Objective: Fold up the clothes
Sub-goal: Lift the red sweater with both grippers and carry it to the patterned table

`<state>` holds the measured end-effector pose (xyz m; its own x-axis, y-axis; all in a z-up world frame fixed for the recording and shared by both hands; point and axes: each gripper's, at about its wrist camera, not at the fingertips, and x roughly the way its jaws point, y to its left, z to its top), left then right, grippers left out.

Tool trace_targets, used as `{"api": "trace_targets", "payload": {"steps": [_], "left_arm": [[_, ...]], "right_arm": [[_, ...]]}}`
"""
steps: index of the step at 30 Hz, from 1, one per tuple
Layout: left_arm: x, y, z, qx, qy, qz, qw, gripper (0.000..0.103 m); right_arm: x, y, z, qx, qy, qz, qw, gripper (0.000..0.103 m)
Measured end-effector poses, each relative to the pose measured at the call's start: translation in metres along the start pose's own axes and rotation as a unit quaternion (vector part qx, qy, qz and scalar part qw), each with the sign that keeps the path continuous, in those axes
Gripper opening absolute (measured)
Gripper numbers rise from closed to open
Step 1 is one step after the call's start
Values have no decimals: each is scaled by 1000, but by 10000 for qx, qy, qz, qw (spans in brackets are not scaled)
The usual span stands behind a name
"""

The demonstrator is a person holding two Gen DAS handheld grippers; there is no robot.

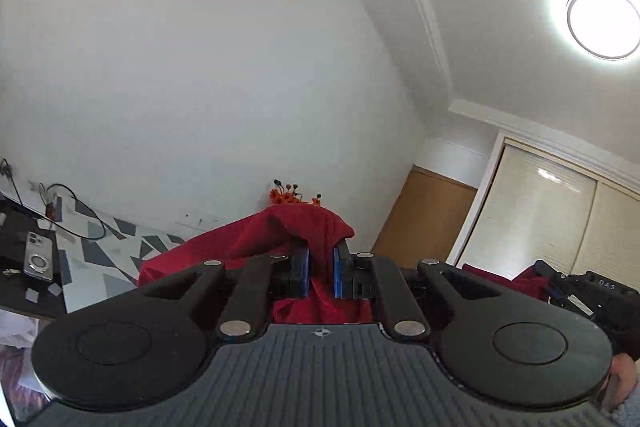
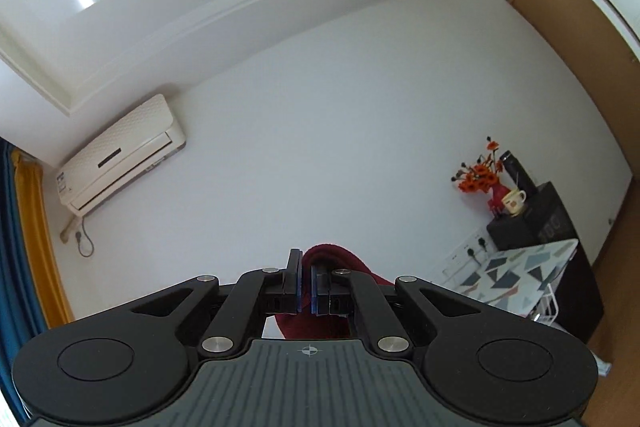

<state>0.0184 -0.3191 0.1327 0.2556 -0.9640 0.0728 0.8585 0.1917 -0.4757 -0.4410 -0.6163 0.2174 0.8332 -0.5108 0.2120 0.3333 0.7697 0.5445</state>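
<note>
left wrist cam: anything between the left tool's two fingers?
Yes, the red cloth: the left tool pinches a fold of it, seen in the left wrist view.

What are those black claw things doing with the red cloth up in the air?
A person is folding clothes, holding a claw in each hand. The left claw is shut on a red garment, which drapes over its tips. The right claw is shut on another part of the same red cloth. Both point out at the white wall, so the cloth is lifted, not lying flat. A patterned table stands off to the side.
</note>
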Motion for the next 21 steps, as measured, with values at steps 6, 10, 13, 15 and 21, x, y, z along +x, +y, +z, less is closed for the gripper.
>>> {"api": "trace_targets", "payload": {"steps": [6, 10, 13, 15, 21], "left_arm": [[97, 35, 2, -88, 371, 6, 9993, 11], [164, 67, 2, -40, 527, -28, 9986, 11], [210, 87, 4, 11, 589, -35, 9983, 11], [236, 98, 6, 84, 607, -21, 9981, 11], [299, 111, 18, 138, 753, 72, 9970, 11]], "right_arm": [[113, -71, 7, 5, -39, -117, 9999, 3], [205, -122, 5, 321, -99, -85, 9994, 3], [266, -154, 14, 532, -160, -65, 9984, 3], [305, -173, 18, 560, -225, -25, 9982, 3], [414, -221, 31, 610, -271, 171, 9976, 3]]}}
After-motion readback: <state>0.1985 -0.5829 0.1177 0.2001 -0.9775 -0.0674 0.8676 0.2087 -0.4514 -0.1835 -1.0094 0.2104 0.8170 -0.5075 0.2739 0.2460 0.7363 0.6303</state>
